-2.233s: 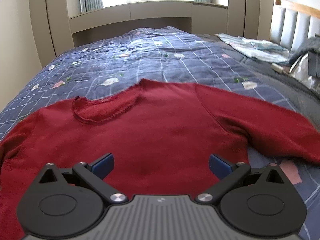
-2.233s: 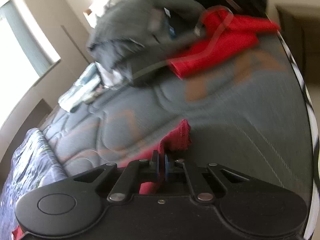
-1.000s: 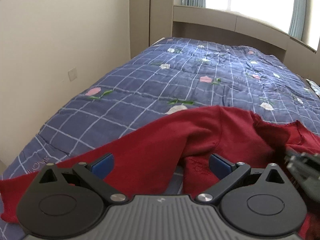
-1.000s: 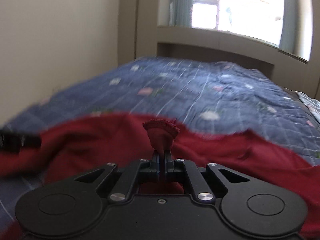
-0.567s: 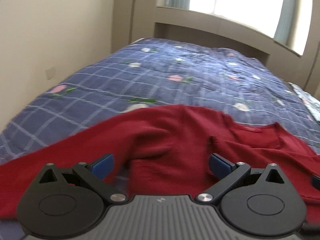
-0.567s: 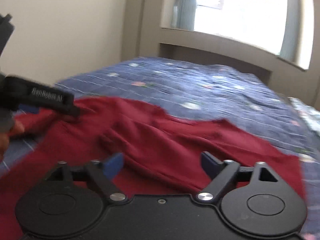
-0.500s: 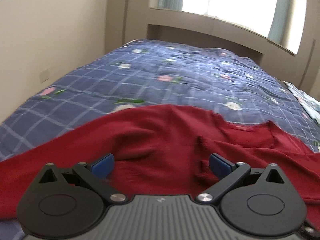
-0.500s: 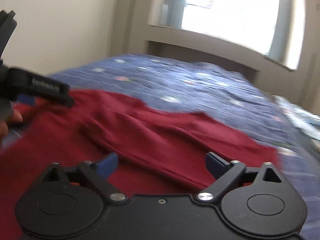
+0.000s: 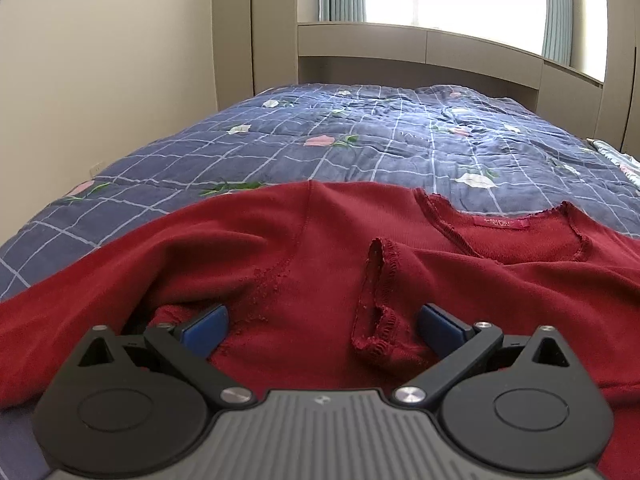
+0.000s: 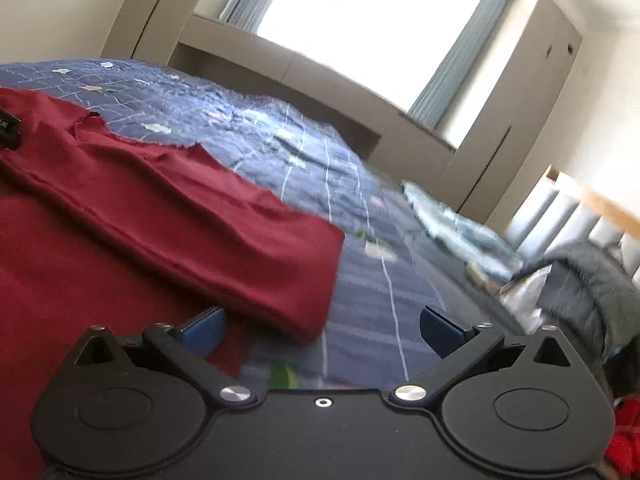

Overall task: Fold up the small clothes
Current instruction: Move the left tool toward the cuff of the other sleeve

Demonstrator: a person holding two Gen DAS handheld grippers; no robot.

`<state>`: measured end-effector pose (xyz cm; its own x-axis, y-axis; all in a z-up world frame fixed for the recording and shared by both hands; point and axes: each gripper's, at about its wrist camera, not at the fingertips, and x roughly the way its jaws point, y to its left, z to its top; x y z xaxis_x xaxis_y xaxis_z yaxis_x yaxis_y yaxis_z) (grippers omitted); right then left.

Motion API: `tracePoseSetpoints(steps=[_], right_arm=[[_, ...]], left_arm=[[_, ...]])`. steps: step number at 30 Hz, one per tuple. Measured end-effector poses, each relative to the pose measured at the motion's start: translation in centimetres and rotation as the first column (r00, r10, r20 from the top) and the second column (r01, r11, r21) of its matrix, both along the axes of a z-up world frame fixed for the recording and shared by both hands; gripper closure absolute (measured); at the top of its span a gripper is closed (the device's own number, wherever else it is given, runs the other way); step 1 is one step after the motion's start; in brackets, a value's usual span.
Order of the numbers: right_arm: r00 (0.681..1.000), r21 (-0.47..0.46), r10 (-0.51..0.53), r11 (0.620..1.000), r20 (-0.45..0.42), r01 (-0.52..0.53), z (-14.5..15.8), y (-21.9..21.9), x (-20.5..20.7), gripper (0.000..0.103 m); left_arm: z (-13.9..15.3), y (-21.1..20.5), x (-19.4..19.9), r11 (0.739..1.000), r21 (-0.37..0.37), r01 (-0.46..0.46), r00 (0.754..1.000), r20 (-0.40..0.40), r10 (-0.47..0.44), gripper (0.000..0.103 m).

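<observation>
Bed (image 9: pixel 400 136) under a blue checked quilt fills both wrist views, running away toward the window at twelve o'clock, and carries everything here. Spread across its near end lies the red sweater (image 9: pixel 304 264), its long axis running crosswise from nine to three o'clock, with the neckline (image 9: pixel 508 232) and its label at about one o'clock from the left gripper (image 9: pixel 322 326). One sleeve appears already laid in over the chest: its frilled cuff (image 9: pixel 376 308) lies just ahead of the left gripper, at twelve to one o'clock, between the blue pads. That gripper stands wide, holding nothing, low over the cloth; whether the pads touch it I cannot tell.

In the right wrist view the sweater (image 10: pixel 168 216) stretches from nine o'clock toward the centre, and its folded outer edge (image 10: pixel 316 280) ends at about eleven to twelve o'clock, just ahead of the right gripper (image 10: pixel 322 328). This gripper also stands wide and holds nothing, with bare quilt from twelve to three o'clock. That view is somewhat blurred, so finer creases are unclear.

Judging from this, the coming move turns on the other sleeve, which runs off toward nine o'clock in the left wrist view. The left gripper is plainly the nearer one and would have to reach sideways along the garment's long axis.
</observation>
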<state>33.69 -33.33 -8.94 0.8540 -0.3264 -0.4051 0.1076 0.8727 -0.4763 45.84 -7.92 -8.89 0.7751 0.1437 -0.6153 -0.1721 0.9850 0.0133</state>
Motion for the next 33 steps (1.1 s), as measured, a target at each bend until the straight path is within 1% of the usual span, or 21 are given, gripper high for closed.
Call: tracePoseSetpoints(steps=[2, 4, 6, 8, 10, 11, 13, 14, 19, 20, 21, 23, 25, 27, 28, 31, 33], right_arm=[[1.0, -0.036, 0.0, 0.999, 0.014, 0.001, -0.2, 0.8, 1.1, 0.001], [0.999, -0.07, -0.007, 0.998, 0.048, 0.011, -0.2, 1.2, 2.4, 0.001], [0.994, -0.092, -0.052, 0.994, 0.098, 0.061, 0.1, 0.8, 3.0, 0.001], [0.984, -0.074, -0.127, 0.988, 0.124, 0.137, 0.5, -0.4, 3.2, 0.001], [0.972, -0.015, -0.2, 0.979, 0.121, 0.203, 0.8, -2.1, 3.1, 0.001], [0.97, 0.012, -0.215, 0.977, 0.111, 0.215, 0.9, -2.7, 3.1, 0.001], [0.979, 0.071, -0.185, 0.981, 0.086, 0.179, 1.0, -3.5, 2.9, 0.001], [0.983, 0.074, -0.163, 0.985, 0.082, 0.157, 0.9, -3.4, 2.9, 0.001], [0.992, -0.042, -0.082, 0.995, 0.1, 0.087, 0.1, -1.2, 3.2, 0.001], [0.99, -0.064, -0.087, 0.994, 0.113, 0.094, 0.0, -0.9, 3.3, 0.001], [0.983, -0.077, -0.112, 0.989, 0.143, 0.124, 0.1, -0.9, 3.2, 0.001], [0.963, -0.046, -0.177, 0.981, 0.203, 0.19, 0.9, -1.6, 2.4, 0.001], [0.945, 0.042, -0.24, 0.971, 0.222, 0.237, 1.6, -3.1, 1.8, 0.001], [0.945, 0.103, -0.274, 0.96, 0.18, 0.259, 1.8, -4.5, 1.6, 0.001], [0.949, 0.108, -0.278, 0.959, 0.152, 0.263, 1.7, -4.8, 1.7, 0.001], [0.959, 0.078, -0.272, 0.961, 0.084, 0.266, 1.0, -4.8, 2.0, 0.001], [0.959, 0.076, -0.276, 0.96, 0.06, 0.271, 0.7, -4.9, 2.3, 0.001]], left_arm=[[0.0, -0.1, 0.0, 1.0, 0.011, 0.0, 1.0, -0.002, 0.0, 0.0], [0.0, -0.1, 0.1, 1.0, 0.01, 0.0, 1.0, -0.001, 0.0, 0.0], [0.0, -0.1, 0.1, 1.0, 0.01, 0.001, 1.0, -0.001, -0.001, 0.0], [0.0, -0.1, 0.1, 1.0, 0.011, 0.0, 1.0, -0.001, 0.0, 0.0], [0.0, -0.1, 0.1, 1.0, 0.01, 0.001, 1.0, -0.001, -0.001, 0.0], [0.0, -0.1, 0.1, 1.0, 0.01, 0.0, 1.0, -0.001, 0.0, 0.0], [0.0, -0.1, 0.1, 1.0, 0.01, 0.0, 1.0, -0.001, 0.0, 0.0], [0.0, -0.1, 0.1, 1.0, 0.01, 0.0, 1.0, -0.001, 0.0, 0.0], [0.0, -0.1, 0.0, 1.0, 0.01, 0.0, 1.0, -0.001, 0.0, 0.0], [0.0, -0.1, 0.0, 1.0, 0.01, 0.0, 1.0, -0.001, 0.0, 0.0], [0.0, -0.1, 0.0, 1.0, 0.01, 0.0, 1.0, -0.001, 0.0, 0.0], [0.0, -0.1, 0.0, 1.0, 0.01, 0.0, 1.0, -0.001, 0.0, 0.0], [0.0, -0.1, 0.0, 1.0, 0.009, 0.004, 1.0, 0.0, -0.004, 0.0], [0.0, -0.2, 0.0, 1.0, 0.008, 0.015, 1.0, 0.0, -0.015, 0.0], [0.0, -0.2, 0.0, 1.0, 0.011, 0.015, 1.0, 0.0, -0.015, 0.0], [0.0, -0.3, 0.0, 1.0, 0.012, 0.015, 1.0, -0.002, -0.015, 0.0], [0.0, -0.3, 0.1, 1.0, 0.012, 0.015, 1.0, -0.002, -0.015, 0.0]])
